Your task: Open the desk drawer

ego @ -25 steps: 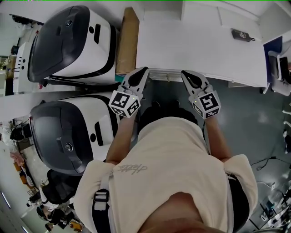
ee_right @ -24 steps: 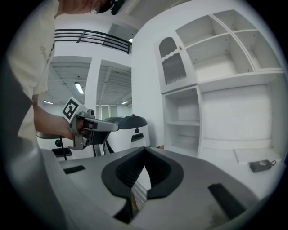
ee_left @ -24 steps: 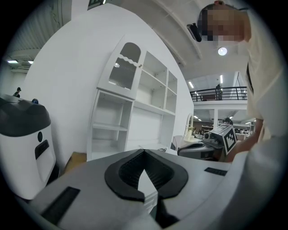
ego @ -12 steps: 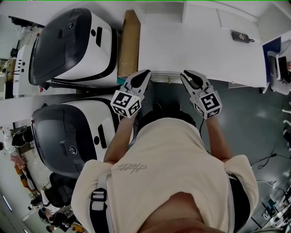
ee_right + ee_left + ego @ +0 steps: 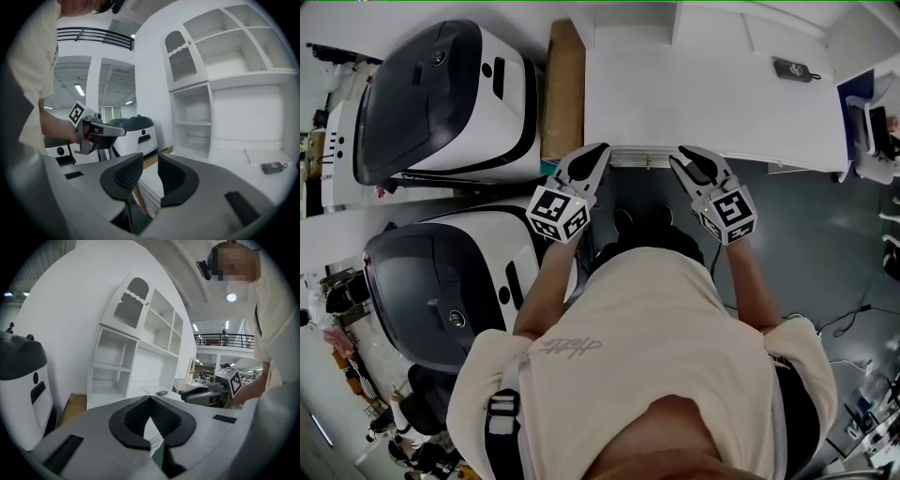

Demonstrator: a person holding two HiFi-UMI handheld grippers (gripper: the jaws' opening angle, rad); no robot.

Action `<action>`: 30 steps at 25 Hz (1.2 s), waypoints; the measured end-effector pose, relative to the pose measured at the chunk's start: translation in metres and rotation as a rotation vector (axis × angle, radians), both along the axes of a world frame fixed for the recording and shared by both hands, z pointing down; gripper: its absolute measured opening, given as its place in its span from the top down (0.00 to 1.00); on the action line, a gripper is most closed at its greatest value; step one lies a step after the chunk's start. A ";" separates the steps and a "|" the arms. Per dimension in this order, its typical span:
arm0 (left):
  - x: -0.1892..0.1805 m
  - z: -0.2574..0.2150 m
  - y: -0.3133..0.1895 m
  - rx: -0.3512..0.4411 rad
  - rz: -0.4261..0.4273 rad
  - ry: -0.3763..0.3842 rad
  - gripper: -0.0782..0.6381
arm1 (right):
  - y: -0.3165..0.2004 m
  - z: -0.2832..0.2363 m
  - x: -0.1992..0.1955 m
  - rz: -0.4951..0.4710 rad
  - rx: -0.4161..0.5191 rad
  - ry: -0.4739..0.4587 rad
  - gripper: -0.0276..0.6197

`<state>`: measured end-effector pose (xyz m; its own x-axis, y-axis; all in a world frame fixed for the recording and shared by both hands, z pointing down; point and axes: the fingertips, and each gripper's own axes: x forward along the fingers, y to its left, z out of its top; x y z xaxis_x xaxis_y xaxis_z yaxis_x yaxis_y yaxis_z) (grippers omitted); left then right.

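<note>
While left gripper [image 5: 600,149] is closed and right gripper [image 5: 681,153] just opened empty, the drawer [image 5: 642,157] looks white, ribbed.

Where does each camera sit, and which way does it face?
Head view: on the person's head, facing steeply down on the desk; shirt, arms, left gripper, right gripper show.
Left gripper view: on that gripper, facing the shelves along closed jaws; torso shows.
Right gripper view: faces the shelves; jaws have just been opening, ribbed drawer edge in their gap; an arm shows.
Shared: each gripper view shows the other gripper.
</note>
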<state>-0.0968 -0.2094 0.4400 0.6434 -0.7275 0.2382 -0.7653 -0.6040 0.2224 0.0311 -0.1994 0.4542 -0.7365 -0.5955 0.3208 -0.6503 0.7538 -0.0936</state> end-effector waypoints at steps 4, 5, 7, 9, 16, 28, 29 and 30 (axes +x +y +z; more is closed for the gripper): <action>-0.013 0.010 0.003 -0.009 -0.014 -0.011 0.89 | 0.001 0.032 -0.007 -0.015 -0.056 0.051 0.80; -0.017 0.015 0.004 -0.017 -0.019 -0.016 0.89 | 0.001 0.042 -0.009 -0.021 -0.071 0.067 0.80; -0.025 0.026 0.007 -0.039 -0.031 -0.021 0.89 | 0.001 0.064 -0.013 -0.026 -0.106 0.092 0.80; -0.032 0.037 0.009 -0.058 -0.040 -0.027 0.89 | 0.002 0.084 -0.016 -0.027 -0.144 0.109 0.80; -0.053 0.077 0.001 -0.119 -0.057 -0.011 0.89 | -0.003 0.165 -0.031 -0.025 -0.272 0.177 0.80; -0.036 0.135 -0.022 -0.175 0.008 -0.040 0.89 | -0.019 0.273 -0.032 0.023 -0.464 0.227 0.80; -0.032 0.139 -0.024 -0.180 0.015 -0.041 0.89 | -0.020 0.281 -0.031 0.027 -0.475 0.231 0.80; -0.029 0.143 -0.025 -0.184 0.022 -0.042 0.89 | -0.021 0.289 -0.030 0.032 -0.486 0.235 0.80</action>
